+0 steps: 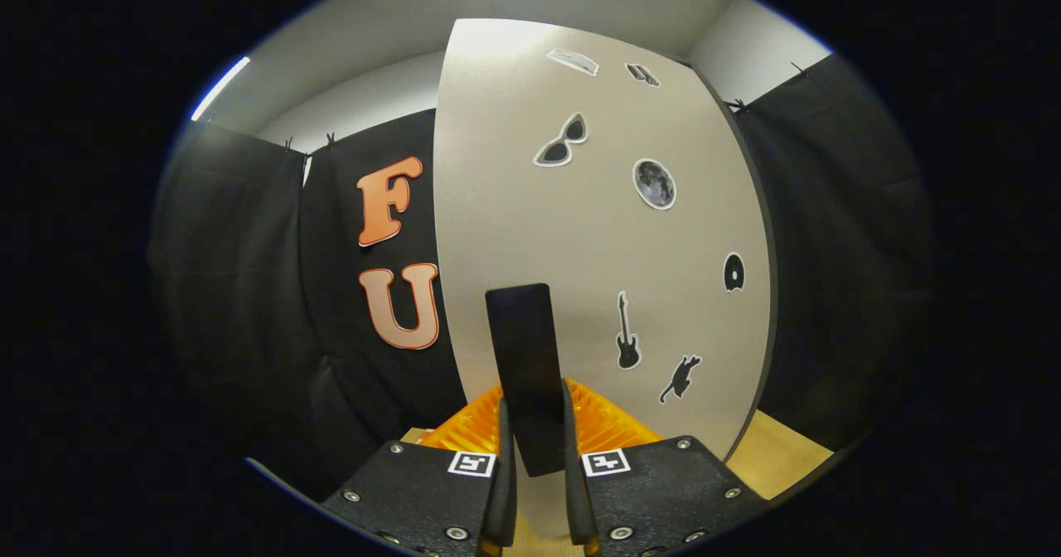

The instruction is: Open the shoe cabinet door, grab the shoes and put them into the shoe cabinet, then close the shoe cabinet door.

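gripper view: booth cloth at left, then the pale shoe cabinet door (580,234), stickered, dead ahead. gripper (537,491) jaws nearly closed, both pinching the door's black handle (524,366). risk: pulling off-axis could let that slim handle slide free of the pads.

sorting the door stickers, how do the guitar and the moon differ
The guitar is a narrow black upright outline; the moon is a round grey disc. The guitar sits low, near the handle gripped by the gripper; the moon sits higher. Both are stuck on the door.
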A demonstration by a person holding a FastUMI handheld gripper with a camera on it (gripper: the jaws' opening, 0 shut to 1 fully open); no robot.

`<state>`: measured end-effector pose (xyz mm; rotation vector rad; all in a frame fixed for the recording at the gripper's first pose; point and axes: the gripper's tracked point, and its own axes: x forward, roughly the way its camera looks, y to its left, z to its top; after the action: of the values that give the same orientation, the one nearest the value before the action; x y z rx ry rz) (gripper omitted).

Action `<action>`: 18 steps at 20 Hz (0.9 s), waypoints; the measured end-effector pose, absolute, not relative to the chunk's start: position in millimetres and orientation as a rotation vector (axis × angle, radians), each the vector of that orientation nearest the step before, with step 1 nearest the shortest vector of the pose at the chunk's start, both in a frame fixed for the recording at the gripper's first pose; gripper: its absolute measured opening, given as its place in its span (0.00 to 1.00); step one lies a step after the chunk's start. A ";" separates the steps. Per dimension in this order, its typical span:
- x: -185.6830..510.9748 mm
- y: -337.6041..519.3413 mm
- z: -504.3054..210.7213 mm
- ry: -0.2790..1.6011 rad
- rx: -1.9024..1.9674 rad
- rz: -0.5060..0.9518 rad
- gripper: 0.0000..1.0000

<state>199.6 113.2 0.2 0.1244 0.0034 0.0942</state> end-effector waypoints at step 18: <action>134.4 37.8 -1.8 0.022 0.114 0.044 0.23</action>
<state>134.4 37.8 -1.8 0.1138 0.0223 0.0437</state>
